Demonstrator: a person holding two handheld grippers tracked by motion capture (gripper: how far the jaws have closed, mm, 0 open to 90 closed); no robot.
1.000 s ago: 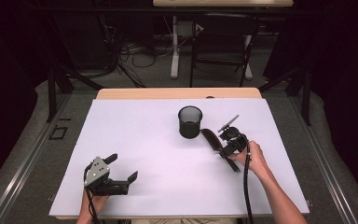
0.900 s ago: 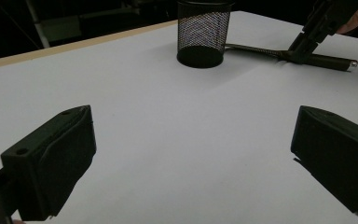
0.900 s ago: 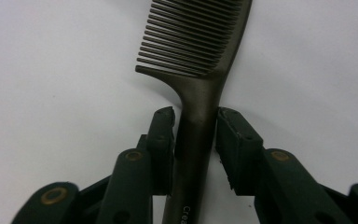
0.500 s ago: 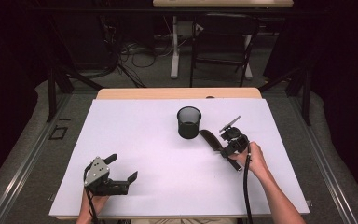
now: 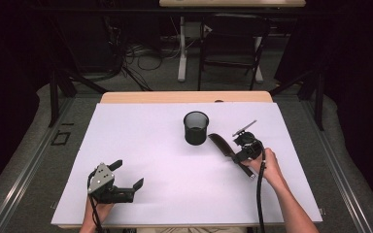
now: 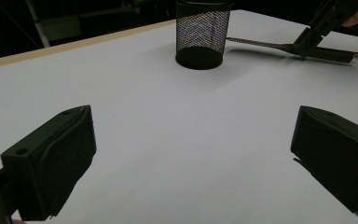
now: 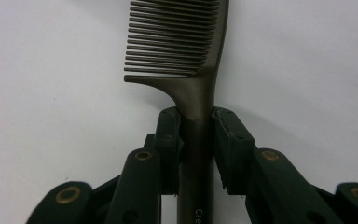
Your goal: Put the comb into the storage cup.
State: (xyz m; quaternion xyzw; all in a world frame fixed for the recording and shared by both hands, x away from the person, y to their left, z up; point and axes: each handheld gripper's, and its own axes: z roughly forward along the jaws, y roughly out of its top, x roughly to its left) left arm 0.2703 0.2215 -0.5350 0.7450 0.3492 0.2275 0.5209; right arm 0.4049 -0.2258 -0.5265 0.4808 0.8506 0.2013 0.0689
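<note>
1. Right gripper has its two black jaws closed on the handle of a dark brown plastic comb, just below where the teeth begin. The jaws press the handle from both sides, probably because this narrow part gives a firm hold.
2. Seen from the high view, the comb lies just to the right of the black wire-mesh cup, with its toothed end toward the cup and its handle toward the person. It seems to be low on the white table cover; I cannot tell if it is already lifted.
3. Left gripper waits well apart from the cup, near the person's edge, with its jaws wide open and nothing between them.
4. I judge that the comb is meant for the cup, since the cup stands upright and open just beside it.
</note>
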